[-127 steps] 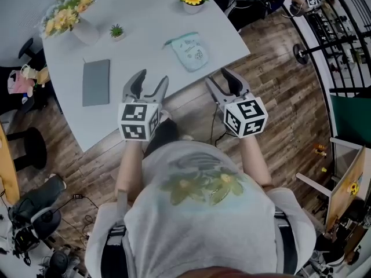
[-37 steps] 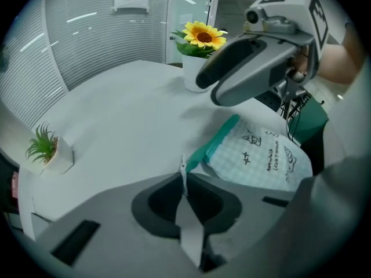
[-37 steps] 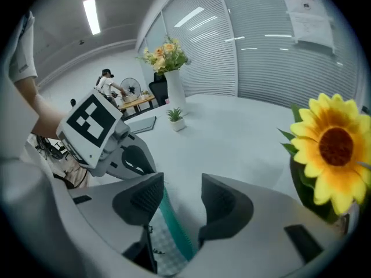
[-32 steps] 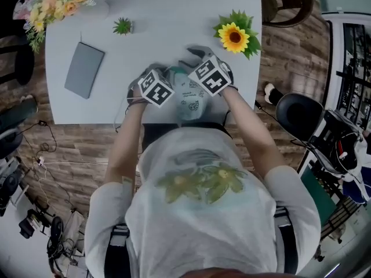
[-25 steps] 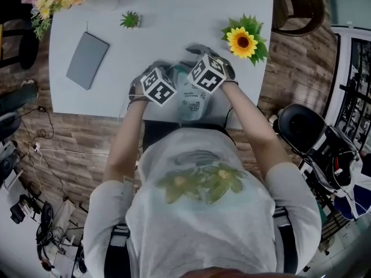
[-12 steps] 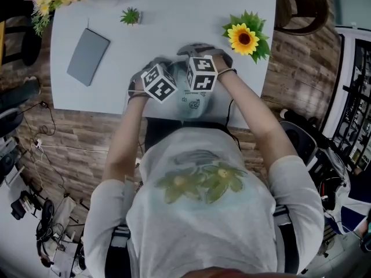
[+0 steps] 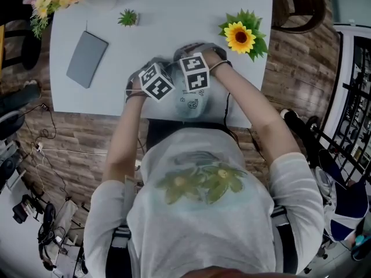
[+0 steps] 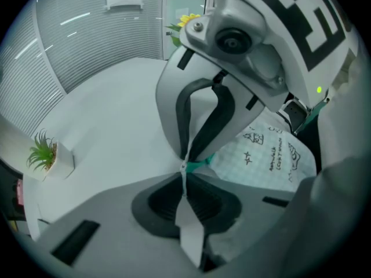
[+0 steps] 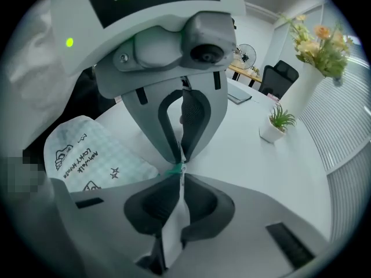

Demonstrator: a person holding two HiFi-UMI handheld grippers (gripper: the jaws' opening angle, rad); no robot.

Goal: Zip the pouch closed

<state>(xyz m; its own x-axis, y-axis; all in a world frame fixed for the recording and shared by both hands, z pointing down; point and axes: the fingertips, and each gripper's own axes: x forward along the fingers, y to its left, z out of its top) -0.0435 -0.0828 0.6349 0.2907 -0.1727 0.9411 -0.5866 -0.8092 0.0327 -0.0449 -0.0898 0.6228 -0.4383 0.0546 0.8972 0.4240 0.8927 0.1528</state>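
Sunflower (image 7: 239, 36) and grey notebook (image 7: 87, 59) flank the pouch (image 7: 194, 104).

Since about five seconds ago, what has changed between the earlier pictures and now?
Both grippers were open and short of the table, and have since come down onto the pouch. The left gripper is shut on its teal edge. The right gripper rolled and shifted toward the left one, and its jaws have just been closing on that same teal edge. The grey notebook, sunflower and small plant stayed put.
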